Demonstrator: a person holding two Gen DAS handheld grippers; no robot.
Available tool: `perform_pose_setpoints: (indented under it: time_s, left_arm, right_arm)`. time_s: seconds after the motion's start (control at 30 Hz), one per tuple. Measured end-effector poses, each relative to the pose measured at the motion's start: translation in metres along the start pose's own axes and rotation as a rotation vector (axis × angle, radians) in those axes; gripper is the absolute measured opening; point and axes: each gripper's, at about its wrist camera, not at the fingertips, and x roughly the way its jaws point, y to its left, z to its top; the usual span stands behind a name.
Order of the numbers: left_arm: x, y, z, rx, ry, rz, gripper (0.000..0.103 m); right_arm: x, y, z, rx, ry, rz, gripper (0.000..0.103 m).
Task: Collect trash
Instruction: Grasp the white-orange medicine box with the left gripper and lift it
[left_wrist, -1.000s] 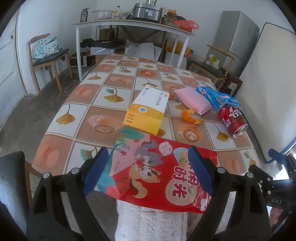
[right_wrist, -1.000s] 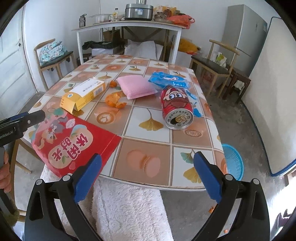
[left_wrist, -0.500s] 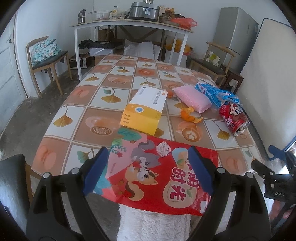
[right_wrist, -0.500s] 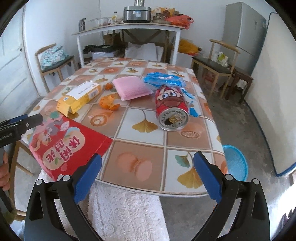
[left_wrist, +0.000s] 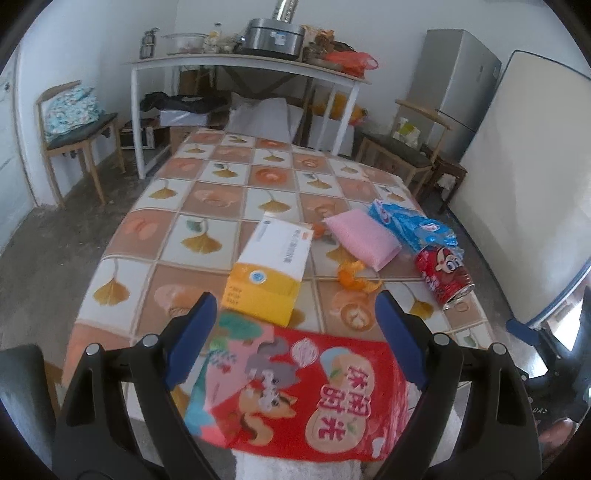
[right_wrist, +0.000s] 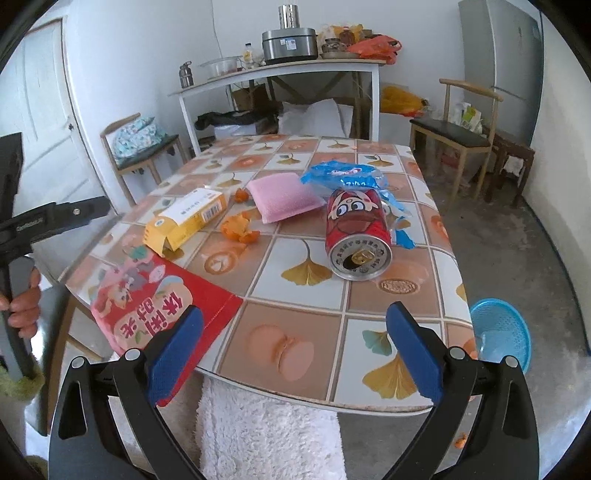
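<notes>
I have both hands backing off and swinging: the red can (right_wrist: 357, 236) now lies dead ahead of my right gripper (right_wrist: 293, 354), the red snack bag (left_wrist: 299, 391) just beneath my left gripper (left_wrist: 295, 341). Both jaws gape empty; nothing is collected yet.
</notes>
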Motion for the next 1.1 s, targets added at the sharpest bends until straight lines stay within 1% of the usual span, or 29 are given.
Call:
perform_pose_setpoints:
  time_s: [0.1, 0.17, 0.3, 0.37, 0.5, 0.57, 0.67, 0.73, 0.8, 0.83, 0.87, 1.0, 1.1]
  left_arm:
    - [0.016, -0.006, 0.013, 0.049, 0.037, 0.002, 0.083]
    - [0.029, -0.011, 0.022, 0.093, 0.06, 0.007, 0.086]
    - [0.074, -0.018, 0.043, 0.172, 0.153, 0.058, 0.086]
    - [0.099, -0.021, 0.05, 0.207, 0.216, 0.097, 0.086]
    - [0.133, -0.025, 0.054, 0.293, 0.304, 0.149, 0.086]
    - [0.148, -0.023, 0.055, 0.309, 0.349, 0.16, 0.086]
    - [0.161, -0.019, 0.053, 0.318, 0.39, 0.178, 0.086]
    - [0.167, -0.016, 0.053, 0.312, 0.404, 0.182, 0.08]
    - [0.17, -0.013, 0.054, 0.313, 0.401, 0.206, 0.075]
    - [0.171, -0.011, 0.054, 0.306, 0.406, 0.204, 0.068]
    - [0.172, -0.01, 0.055, 0.297, 0.408, 0.198, 0.068]
    - [0.166, -0.004, 0.056, 0.261, 0.376, 0.18, 0.067]
    - [0.155, 0.003, 0.061, 0.221, 0.33, 0.176, 0.067]
  right_arm:
    - [0.002, -0.006, 0.001, 0.014, -0.004, 0.03, 0.096]
    - [0.005, -0.01, 0.002, 0.026, -0.002, 0.044, 0.096]
    - [0.012, -0.018, 0.002, 0.057, 0.005, 0.058, 0.096]
    - [0.015, -0.022, 0.002, 0.071, 0.014, 0.061, 0.096]
    - [0.018, -0.026, 0.0, 0.08, 0.022, 0.06, 0.096]
    - [0.02, -0.027, -0.001, 0.079, 0.025, 0.063, 0.096]
    - [0.022, -0.027, -0.001, 0.08, 0.033, 0.069, 0.096]
    - [0.021, -0.026, 0.0, 0.076, 0.032, 0.073, 0.096]
    - [0.018, -0.024, 0.0, 0.065, 0.025, 0.072, 0.096]
    - [0.017, -0.023, 0.0, 0.062, 0.023, 0.071, 0.096]
    - [0.015, -0.022, 0.0, 0.056, 0.019, 0.07, 0.096]
    - [0.009, -0.016, 0.001, 0.035, 0.013, 0.075, 0.096]
    - [0.004, -0.009, 0.002, 0.009, 0.001, 0.087, 0.096]
